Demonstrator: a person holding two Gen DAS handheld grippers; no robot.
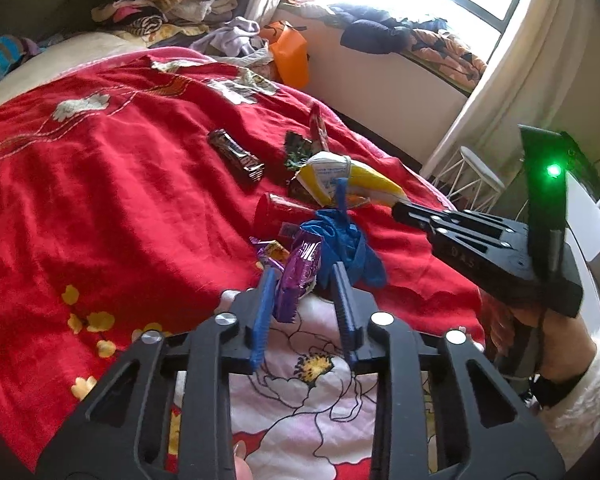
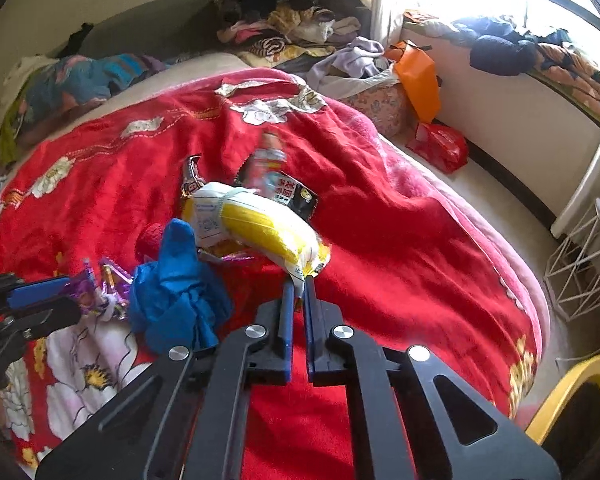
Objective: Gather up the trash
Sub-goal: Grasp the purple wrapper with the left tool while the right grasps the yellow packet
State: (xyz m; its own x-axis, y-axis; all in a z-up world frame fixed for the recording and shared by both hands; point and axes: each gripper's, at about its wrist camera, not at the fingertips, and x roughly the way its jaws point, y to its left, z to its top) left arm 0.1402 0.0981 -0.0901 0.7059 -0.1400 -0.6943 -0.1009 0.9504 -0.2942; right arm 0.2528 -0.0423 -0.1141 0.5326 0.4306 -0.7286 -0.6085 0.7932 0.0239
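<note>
Trash lies on a red bedspread (image 1: 100, 184). My left gripper (image 1: 304, 276) is shut on a purple wrapper (image 1: 298, 276) and holds it above the bed edge. A crumpled blue glove (image 1: 348, 244) lies just beyond it. My right gripper (image 2: 299, 286) is shut on the edge of a yellow and white packet (image 2: 256, 220), which hangs lifted above the bed; it also shows in the left wrist view (image 1: 352, 180). A brown candy bar wrapper (image 1: 238, 156), a red cup (image 1: 280, 210) and a dark green wrapper (image 1: 296, 152) lie further out.
Piled clothes (image 2: 284, 28) sit at the head of the bed. An orange bag (image 2: 416, 76) and a red bag (image 2: 440, 146) lie by the window ledge. A white wire stool (image 2: 588, 256) stands on the floor to the right. A yellow-rimmed bin (image 2: 572, 400) is at lower right.
</note>
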